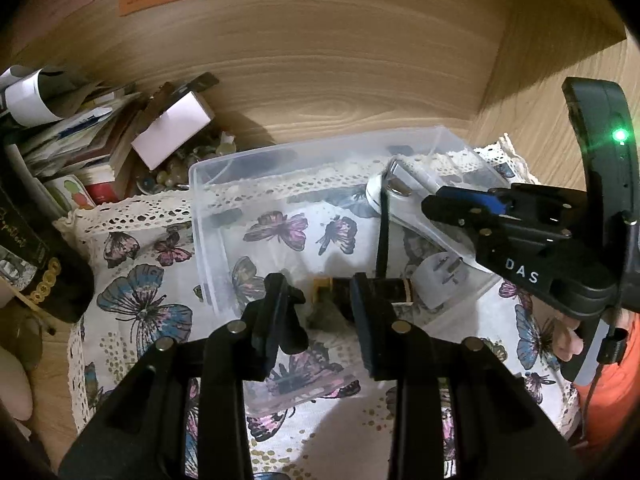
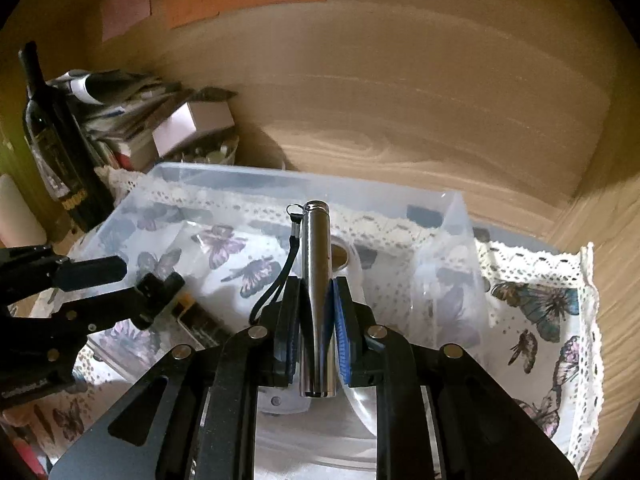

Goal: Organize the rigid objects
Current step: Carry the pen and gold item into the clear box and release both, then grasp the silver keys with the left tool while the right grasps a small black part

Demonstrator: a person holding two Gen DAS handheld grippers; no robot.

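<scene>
- Left wrist view: the left gripper (image 1: 320,300) hangs over the near edge of a clear plastic bin (image 1: 224,176), its jaws spread with nothing between them. Just past its tips lies a small dark box with a yellow end (image 1: 362,288); its outline is partly hidden by the fingers, and I cannot make out what it is.
- Inside the bin a white plug adapter (image 1: 438,280) rests near the right wall. The right gripper (image 1: 436,200) reaches in from the right, clamping a silver flashlight (image 1: 400,182) whose far end is blurred by the plastic.
- The bin sits on a butterfly cloth (image 1: 140,280); a pile of books and papers (image 1: 80,140) crowds the left corner, cut off at the edge.
- Right wrist view: the right gripper (image 2: 316,312) is closed on the flashlight (image 2: 316,280), held above the bin (image 2: 280,176), its black strap (image 2: 280,272) dangling left. The left gripper (image 2: 140,276) stands agape at the left. A dark bottle (image 2: 52,140) stands beyond.
</scene>
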